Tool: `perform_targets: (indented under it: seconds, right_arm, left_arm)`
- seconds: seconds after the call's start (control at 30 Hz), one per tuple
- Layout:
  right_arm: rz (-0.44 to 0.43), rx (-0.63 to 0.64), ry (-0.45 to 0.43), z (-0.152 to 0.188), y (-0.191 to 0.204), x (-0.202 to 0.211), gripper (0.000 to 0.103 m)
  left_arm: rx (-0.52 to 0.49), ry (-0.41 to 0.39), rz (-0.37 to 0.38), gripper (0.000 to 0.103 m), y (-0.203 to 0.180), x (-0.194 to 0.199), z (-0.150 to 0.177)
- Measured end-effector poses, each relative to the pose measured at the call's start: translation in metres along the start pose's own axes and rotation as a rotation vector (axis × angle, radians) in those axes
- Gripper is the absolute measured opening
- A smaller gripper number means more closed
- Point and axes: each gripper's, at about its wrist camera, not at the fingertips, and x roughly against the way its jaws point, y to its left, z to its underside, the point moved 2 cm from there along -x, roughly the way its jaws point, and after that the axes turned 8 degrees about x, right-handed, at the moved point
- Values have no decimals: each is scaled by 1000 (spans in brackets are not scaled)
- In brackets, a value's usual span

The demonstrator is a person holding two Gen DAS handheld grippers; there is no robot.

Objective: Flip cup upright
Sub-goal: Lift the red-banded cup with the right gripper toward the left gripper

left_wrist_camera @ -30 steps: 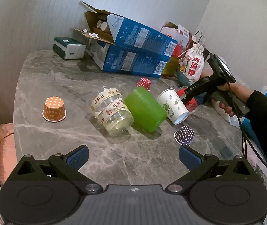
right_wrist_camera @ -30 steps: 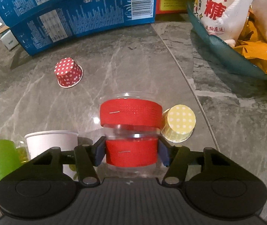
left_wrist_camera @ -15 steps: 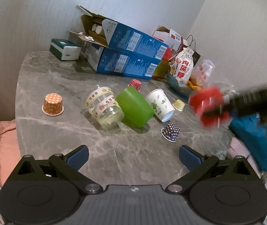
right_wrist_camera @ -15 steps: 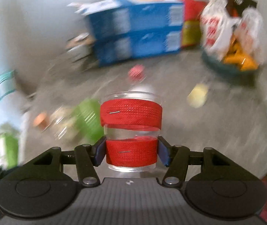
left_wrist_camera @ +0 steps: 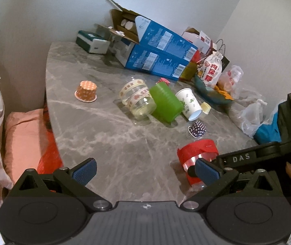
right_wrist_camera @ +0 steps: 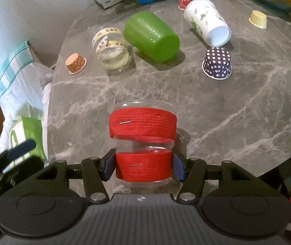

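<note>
Clear plastic cup [right_wrist_camera: 142, 143] with red tape bands sits clamped between the right gripper [right_wrist_camera: 143, 168] jaws at its lower band, rim forward; lower it squarely onto the marble table [right_wrist_camera: 237, 106] before releasing, while the left gripper [left_wrist_camera: 145, 172] stays wide open and empty.

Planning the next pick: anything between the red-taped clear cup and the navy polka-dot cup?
Right wrist view: bare marble tabletop between red-taped clear cup and navy polka-dot paper cup.

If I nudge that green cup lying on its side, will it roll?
Probably: the green cup lies on its round wall on smooth marble. Its taper suggests a curved path. The ribbon-wrapped jar beside it may block that side.
</note>
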Motion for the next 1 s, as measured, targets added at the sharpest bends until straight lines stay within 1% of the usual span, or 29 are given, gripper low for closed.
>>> perform_targets:
  seconds: [0.03,0.1,0.3,0.57,0.7,0.73,1.0]
  right_arm:
    - [8,-7,-3,0,-1,-1,58]
    - [20,-18,-7,9,1,-4,58]
    - [43,-19,-17,12,-1,-10,62]
    - [28,-8,-25,15,1,-11,67]
    - [25,5,-45,15,1,-7,80]
    - [26,9,-51,16,1,-6,81]
    - [-7,15,-80,19,-1,1,82]
  left_arm:
    - [3,-1,0,103,1,2,1]
    - [4,-5,1,103,1,4,1]
    - [-13,13,2,103,-2,2,7]
    - [-24,26,-3,103,-6,2,11]
    - [-26,26,-13,103,-6,3,10]
    - [-27,25,-14,103,-7,3,10]
    - [-32,54,-26,103,-11,-5,13]
